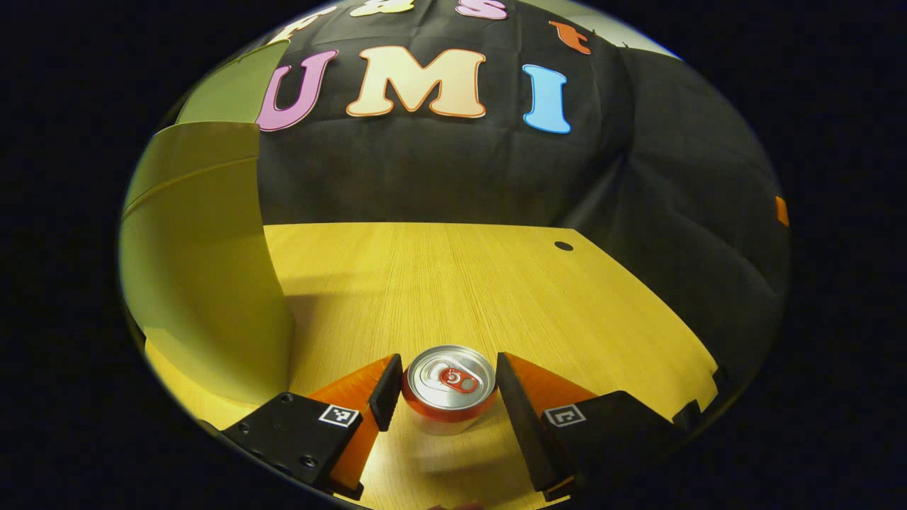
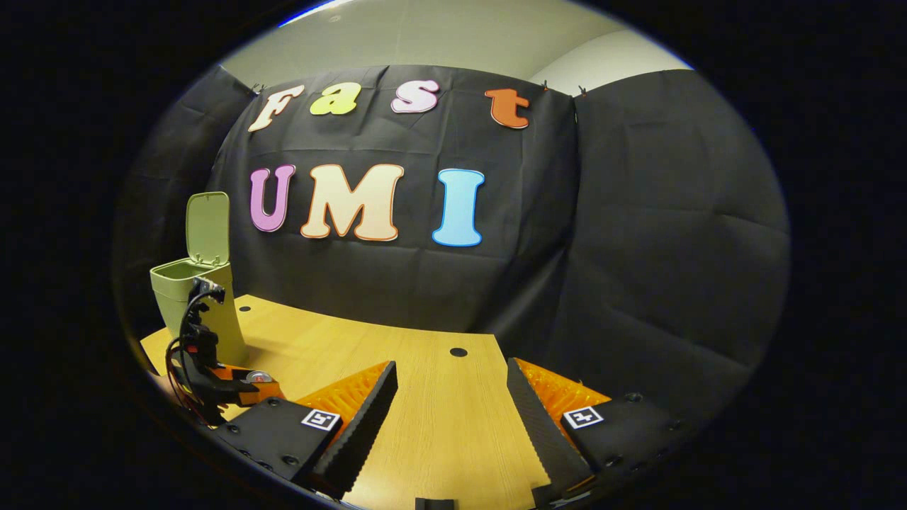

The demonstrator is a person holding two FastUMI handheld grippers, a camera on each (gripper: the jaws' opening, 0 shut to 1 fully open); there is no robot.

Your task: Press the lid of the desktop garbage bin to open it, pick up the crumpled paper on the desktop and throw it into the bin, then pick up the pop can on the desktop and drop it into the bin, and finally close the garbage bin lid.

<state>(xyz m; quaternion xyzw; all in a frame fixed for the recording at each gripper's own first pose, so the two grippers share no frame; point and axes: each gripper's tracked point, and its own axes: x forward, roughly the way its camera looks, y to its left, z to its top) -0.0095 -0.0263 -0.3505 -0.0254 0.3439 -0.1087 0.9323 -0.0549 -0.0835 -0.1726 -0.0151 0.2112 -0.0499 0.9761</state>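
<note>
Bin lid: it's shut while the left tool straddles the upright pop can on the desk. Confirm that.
Not quite. The bin lid stands open above the green garbage bin, as the right gripper view shows. The rest holds: the left tool straddles the upright pop can.

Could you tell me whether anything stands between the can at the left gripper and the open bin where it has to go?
Nothing visible does. The red aluminium pop can stands upright between the left gripper's open fingers, and only bare wooden desktop lies between it and the pale green plastic bin, whose lid is raised.
</note>
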